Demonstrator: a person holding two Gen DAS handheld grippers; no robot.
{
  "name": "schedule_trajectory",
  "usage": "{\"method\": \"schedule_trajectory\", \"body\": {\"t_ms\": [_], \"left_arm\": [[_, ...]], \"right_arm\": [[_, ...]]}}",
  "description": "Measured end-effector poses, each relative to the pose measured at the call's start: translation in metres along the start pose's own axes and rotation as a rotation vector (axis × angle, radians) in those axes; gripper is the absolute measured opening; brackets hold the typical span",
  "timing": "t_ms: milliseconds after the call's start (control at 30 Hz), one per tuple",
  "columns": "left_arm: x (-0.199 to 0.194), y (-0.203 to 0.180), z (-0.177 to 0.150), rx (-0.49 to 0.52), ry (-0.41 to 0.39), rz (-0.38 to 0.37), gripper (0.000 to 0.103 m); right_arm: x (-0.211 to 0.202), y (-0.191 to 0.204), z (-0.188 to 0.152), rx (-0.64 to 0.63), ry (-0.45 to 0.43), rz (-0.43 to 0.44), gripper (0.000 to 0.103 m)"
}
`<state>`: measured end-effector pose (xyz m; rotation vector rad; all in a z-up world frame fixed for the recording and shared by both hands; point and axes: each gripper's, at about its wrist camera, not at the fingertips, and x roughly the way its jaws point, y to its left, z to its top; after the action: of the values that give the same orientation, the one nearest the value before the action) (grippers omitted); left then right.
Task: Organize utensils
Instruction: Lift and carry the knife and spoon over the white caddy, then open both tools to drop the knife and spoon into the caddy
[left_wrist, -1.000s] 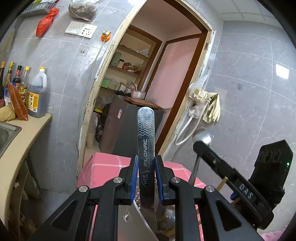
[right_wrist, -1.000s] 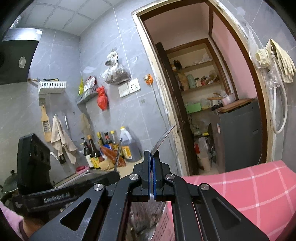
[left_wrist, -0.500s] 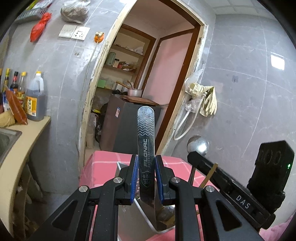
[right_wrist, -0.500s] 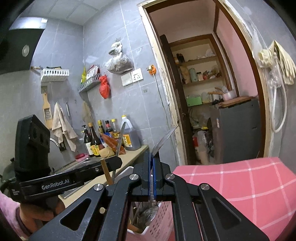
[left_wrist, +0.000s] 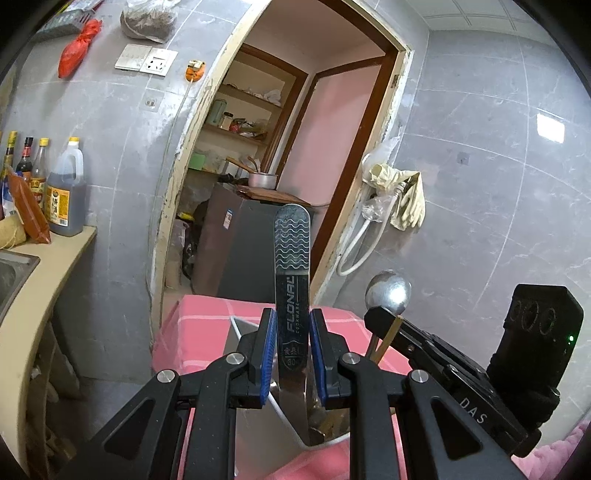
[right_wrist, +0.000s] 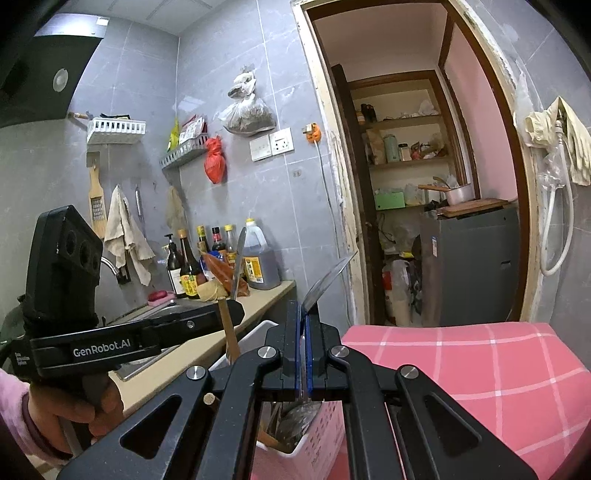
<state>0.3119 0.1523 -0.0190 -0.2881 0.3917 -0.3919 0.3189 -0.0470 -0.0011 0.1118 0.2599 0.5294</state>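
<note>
My left gripper (left_wrist: 291, 339) is shut on a flat steel utensil handle (left_wrist: 291, 266) marked FLONAL, held upright with its lower end inside a white utensil holder (left_wrist: 255, 417) on the pink checked cloth (left_wrist: 199, 332). My right gripper (right_wrist: 303, 343) is shut on a thin steel utensil (right_wrist: 328, 278), seen edge-on, above the white perforated basket (right_wrist: 321, 439) holding several utensils. In the left wrist view the right gripper (left_wrist: 388, 325) shows beside a steel spoon (left_wrist: 388, 291) and a wooden stick (left_wrist: 389, 334). The left gripper also shows in the right wrist view (right_wrist: 229, 314).
A counter (left_wrist: 44, 291) with a sink and several sauce bottles (left_wrist: 62, 192) lies to the left. A doorway with shelves and a grey cabinet (right_wrist: 469, 258) is ahead. Rubber gloves and a hose (left_wrist: 399, 195) hang on the right wall.
Both grippers have lowered toward the utensil holder, which has come more into view. Each keeps hold of its utensil.
</note>
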Motion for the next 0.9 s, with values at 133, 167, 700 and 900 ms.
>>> {"method": "schedule_trajectory", "body": {"t_ms": [133,167,700,900], "left_arm": [[-0.004,-0.001,-0.003,0.006,0.021,-0.007,0.018],[-0.005,-0.001,-0.003,0.008,0.024,-0.008,0.018],[-0.003,0.009,-0.005,-0.048,0.073,-0.036,0.018],[-0.003,0.006,-0.002,-0.041,0.066,-0.028,0.019]], "right_arm": [[-0.005,0.006,0.000,-0.024,0.014,-0.009,0.003],[-0.005,0.007,0.001,-0.030,0.017,-0.009,0.003],[-0.010,0.021,0.010,-0.117,0.107,-0.008,0.004],[-0.014,0.020,0.011,-0.112,0.124,-0.009,0.015]]}}
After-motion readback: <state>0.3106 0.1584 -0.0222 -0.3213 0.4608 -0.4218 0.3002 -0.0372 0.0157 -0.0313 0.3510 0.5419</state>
